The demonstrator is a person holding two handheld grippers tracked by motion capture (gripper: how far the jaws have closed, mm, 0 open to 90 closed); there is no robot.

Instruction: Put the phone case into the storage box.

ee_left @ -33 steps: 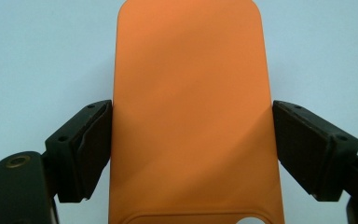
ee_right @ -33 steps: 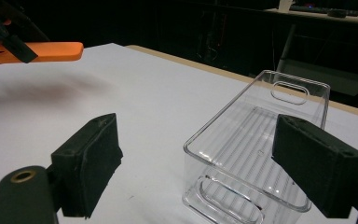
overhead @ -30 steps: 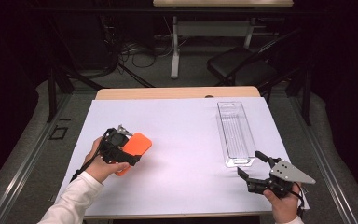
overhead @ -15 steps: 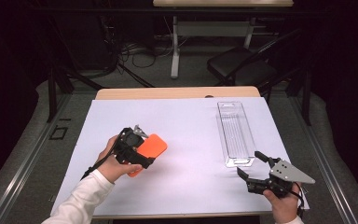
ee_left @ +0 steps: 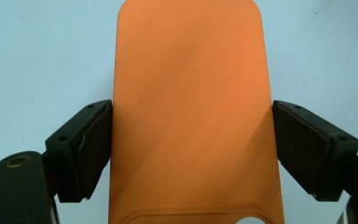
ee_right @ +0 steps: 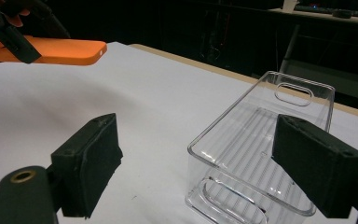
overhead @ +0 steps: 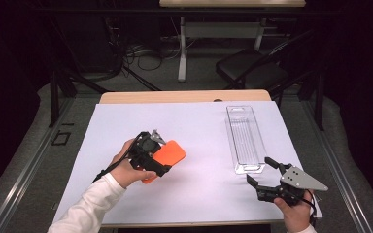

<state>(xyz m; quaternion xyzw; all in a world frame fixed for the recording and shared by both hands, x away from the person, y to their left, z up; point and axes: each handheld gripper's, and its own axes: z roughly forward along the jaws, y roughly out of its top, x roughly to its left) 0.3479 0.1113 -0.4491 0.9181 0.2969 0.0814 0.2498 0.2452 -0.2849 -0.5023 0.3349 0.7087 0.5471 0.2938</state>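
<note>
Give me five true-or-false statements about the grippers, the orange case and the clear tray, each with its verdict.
1. The left gripper holds the orange phone case between its jaws. True.
2. The orange phone case lies inside the clear plastic tray. False: it is at the left gripper, apart from the tray.
3. The right gripper is open, with nothing between its jaws. True.
4. The clear plastic tray holds several items. False: it is empty.
5. The right gripper grips the tray's rim. False: it is near the tray's near end without clamping it.
</note>
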